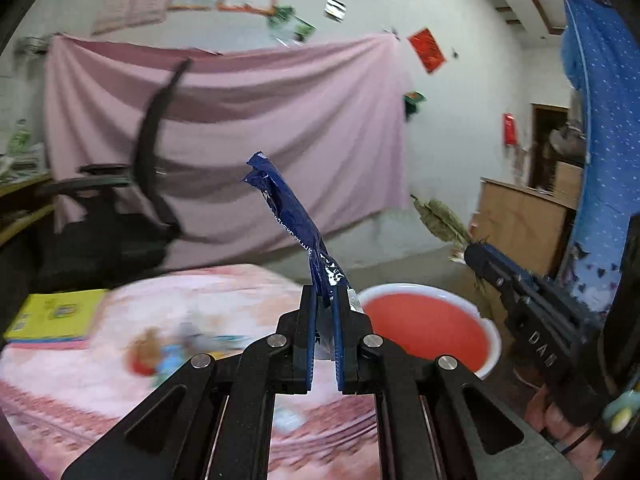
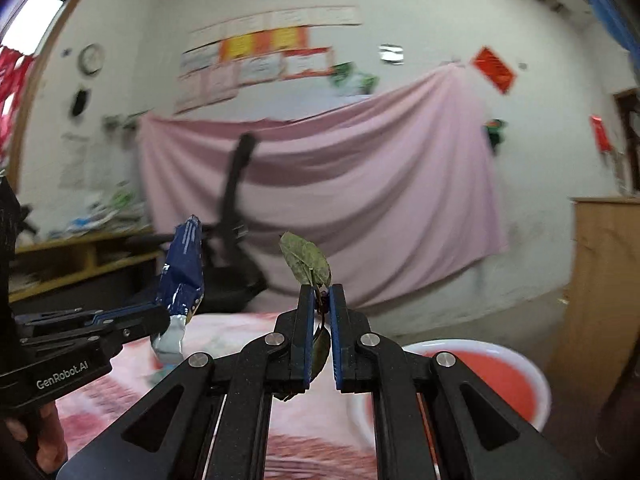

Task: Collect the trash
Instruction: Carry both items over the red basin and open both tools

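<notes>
A crumpled blue wrapper point(image 1: 298, 232) is pinched in the closed left gripper point(image 1: 325, 292), and a dry leaf point(image 2: 306, 260) in the closed right gripper point(image 2: 322, 294), near the red basin point(image 1: 490, 330). The leaf could be dropped short, being thinly held.

- The stuff lying on the pink patterned bedspread point(image 1: 224, 292) is smeared by motion, so that colourful lump point(image 1: 160, 354) can't be made out at all.
- Lower end of the blue wrapper point(image 1: 294, 216) disappears between the gripper fingers.
- Red basin point(image 2: 516, 384): its near side sits behind the gripper linkage in both views.
- Wall posters point(image 2: 256, 60) are too blurry to read.
- Yellow book point(image 1: 56, 314) cover print is too small to tell.
</notes>
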The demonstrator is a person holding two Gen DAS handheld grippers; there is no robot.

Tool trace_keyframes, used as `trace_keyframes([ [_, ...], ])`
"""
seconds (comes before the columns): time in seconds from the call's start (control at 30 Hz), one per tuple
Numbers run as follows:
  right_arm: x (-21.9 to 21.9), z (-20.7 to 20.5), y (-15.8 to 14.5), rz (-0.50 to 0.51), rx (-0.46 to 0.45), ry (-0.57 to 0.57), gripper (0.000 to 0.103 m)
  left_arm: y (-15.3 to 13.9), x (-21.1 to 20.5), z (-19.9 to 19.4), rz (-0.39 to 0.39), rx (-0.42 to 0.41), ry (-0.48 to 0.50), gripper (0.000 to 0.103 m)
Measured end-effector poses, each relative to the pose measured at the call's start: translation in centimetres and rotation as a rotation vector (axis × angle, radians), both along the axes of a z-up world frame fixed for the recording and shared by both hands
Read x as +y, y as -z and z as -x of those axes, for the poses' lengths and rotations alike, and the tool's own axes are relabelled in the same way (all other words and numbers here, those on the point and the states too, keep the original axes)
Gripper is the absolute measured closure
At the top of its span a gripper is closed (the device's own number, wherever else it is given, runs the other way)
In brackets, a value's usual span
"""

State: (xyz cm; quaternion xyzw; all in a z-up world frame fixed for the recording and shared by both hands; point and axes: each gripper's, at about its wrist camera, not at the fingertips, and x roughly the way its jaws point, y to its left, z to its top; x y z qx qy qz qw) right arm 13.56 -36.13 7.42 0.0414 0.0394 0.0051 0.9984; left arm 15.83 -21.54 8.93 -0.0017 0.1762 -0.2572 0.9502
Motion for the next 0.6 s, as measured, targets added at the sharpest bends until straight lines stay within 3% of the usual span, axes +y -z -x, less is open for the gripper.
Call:
trace_keyframes([
  [0.27,-7.0,-4.1,4.1,-0.116,0.144,0.179,0.097,2.6,-8.5,-8.1,0.008,0.252,0.132,0.097],
  [0.6,-9.2,-5.1,6.0,-0.160,0.278,0.211,0.095,4.7,-12.8,-11.8,-0.051,0.419,0.156,0.095],
])
